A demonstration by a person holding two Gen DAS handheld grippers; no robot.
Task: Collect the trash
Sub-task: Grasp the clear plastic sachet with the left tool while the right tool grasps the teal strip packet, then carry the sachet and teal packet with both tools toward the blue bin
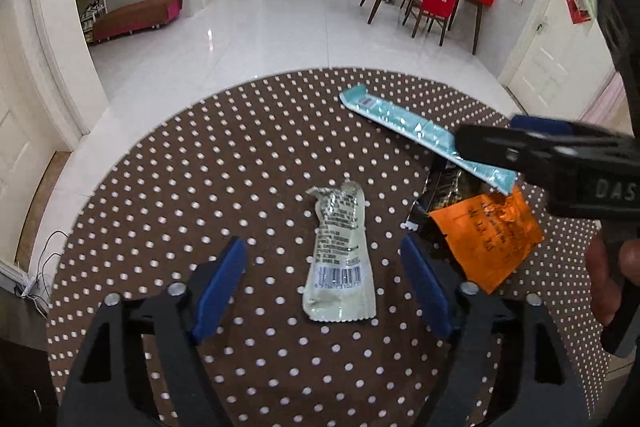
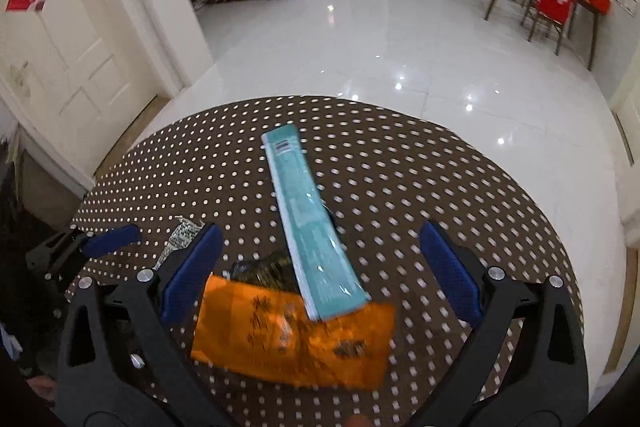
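While both claws, left claw [image 1: 322,291] and right claw [image 2: 322,269], gape empty, nothing looks collected: clear packet [image 1: 340,259], orange wrapper [image 2: 296,339], teal wrapper [image 2: 310,223] remain on tabletop [image 1: 180,187].

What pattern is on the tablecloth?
Brown tablecloth with white polka dots, clearest in the left wrist view.

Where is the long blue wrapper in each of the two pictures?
Left wrist view: the long blue wrapper lies upper right, slanting under the right gripper.
Right wrist view: it runs up the middle.
Shared landmark: its near end rests on the orange wrapper.
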